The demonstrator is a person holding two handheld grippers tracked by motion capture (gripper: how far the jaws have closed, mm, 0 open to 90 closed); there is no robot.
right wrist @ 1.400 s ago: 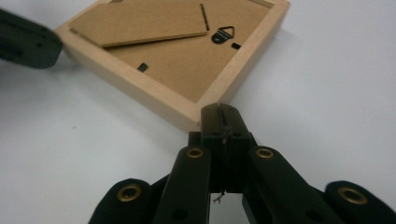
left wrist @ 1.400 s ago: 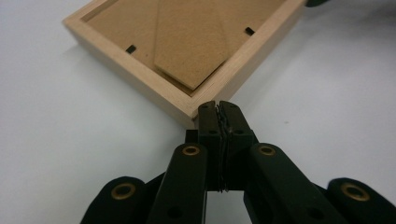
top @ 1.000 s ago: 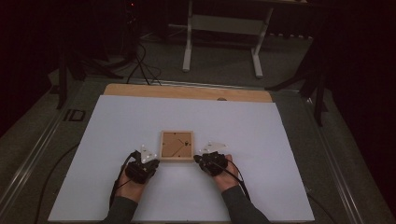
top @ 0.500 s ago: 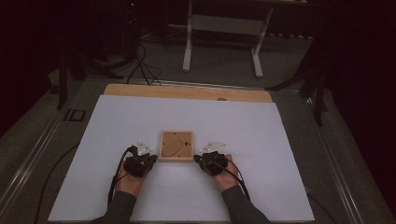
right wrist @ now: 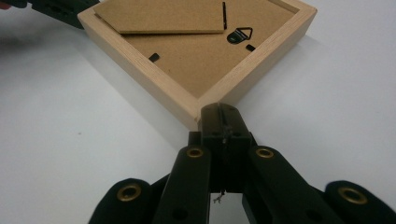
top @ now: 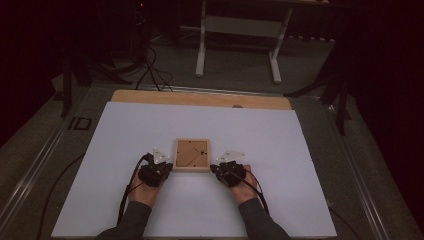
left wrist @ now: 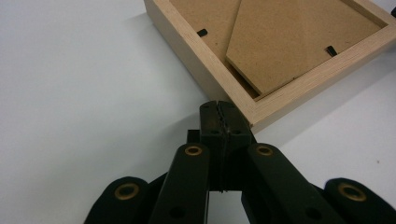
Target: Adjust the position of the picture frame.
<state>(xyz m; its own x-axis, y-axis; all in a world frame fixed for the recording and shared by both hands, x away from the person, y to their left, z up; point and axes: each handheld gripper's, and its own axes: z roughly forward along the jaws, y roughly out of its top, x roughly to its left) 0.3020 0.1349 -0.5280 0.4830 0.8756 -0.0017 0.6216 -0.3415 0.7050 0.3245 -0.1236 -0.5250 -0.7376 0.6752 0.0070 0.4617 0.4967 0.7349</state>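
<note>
A square wooden picture frame [top: 191, 154] lies face down on the white sheet [top: 125, 135], its brown backing board up. In the left gripper view the frame [left wrist: 280, 42] shows a folded stand and small black clips. My left gripper [top: 167, 168] is shut, with nothing between its jaws, and its tip [left wrist: 219, 109] rests against the frame's near left corner. My right gripper [top: 216, 170] is shut too and empty, its tip [right wrist: 219, 114] against the near right corner of the frame [right wrist: 196, 51], whose black hanger shows.
The sheet covers a table with a bare wooden strip [top: 200, 98] along its far edge. Behind it on the floor stand a white-legged stand [top: 235, 30] and loose cables [top: 150, 65]. A cable trails from each gripper toward the person's sleeves.
My left gripper has edged slightly forward toward the frame's corner. The right gripper and the frame have stayed put.
</note>
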